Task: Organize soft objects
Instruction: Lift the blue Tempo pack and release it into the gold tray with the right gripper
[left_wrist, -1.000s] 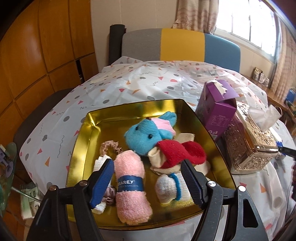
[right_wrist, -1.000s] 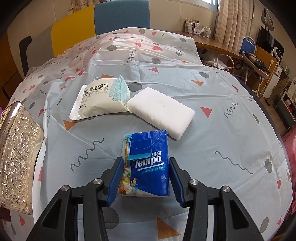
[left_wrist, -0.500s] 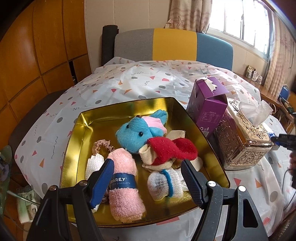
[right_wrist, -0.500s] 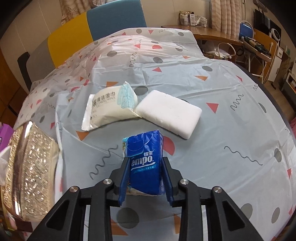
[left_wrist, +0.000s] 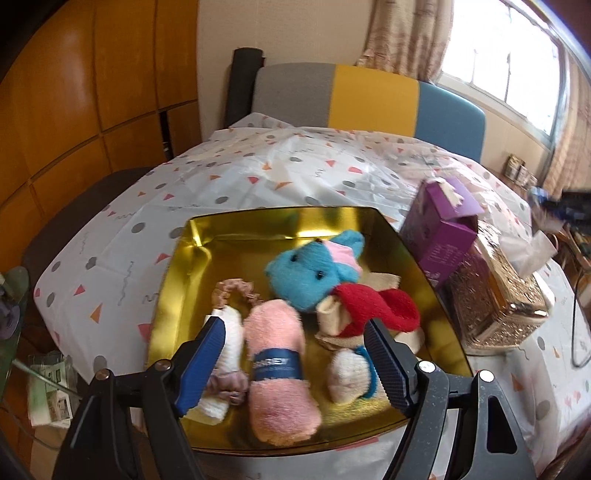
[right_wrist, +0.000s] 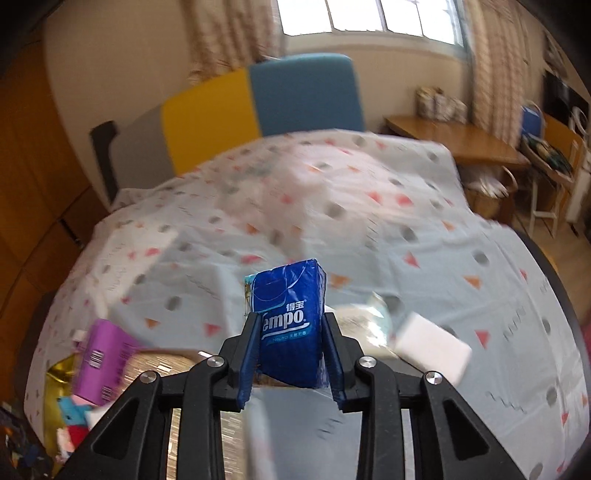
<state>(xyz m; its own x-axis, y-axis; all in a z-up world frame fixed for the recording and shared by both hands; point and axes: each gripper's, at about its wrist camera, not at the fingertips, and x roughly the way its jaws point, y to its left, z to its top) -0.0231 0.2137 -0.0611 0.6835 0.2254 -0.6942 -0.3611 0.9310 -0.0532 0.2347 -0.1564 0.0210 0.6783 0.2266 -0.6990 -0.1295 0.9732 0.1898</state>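
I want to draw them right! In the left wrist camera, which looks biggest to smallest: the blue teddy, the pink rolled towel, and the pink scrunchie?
1. Pink rolled towel and blue teddy: similar in size; the towel sits nearer the camera, so I won't rank them.
2. Pink scrunchie: clearly smallest.

- A table (left_wrist: 280, 177) is covered by a pale cloth printed with triangles, dots and squiggles.
- A gold tray (left_wrist: 173, 280) is set near its close edge in the left wrist view.
- A purple box (left_wrist: 439, 236) is stood upright just beside the tray's right rim.
- An ornate gold tissue box (left_wrist: 495, 295) is placed against the purple box, on the side away from the tray; a white tissue is seen sticking out of its top.
- In the blurred right wrist view, a white block (right_wrist: 432, 345) is seen lying on the cloth, with a pale packet (right_wrist: 364, 321) close beside it.
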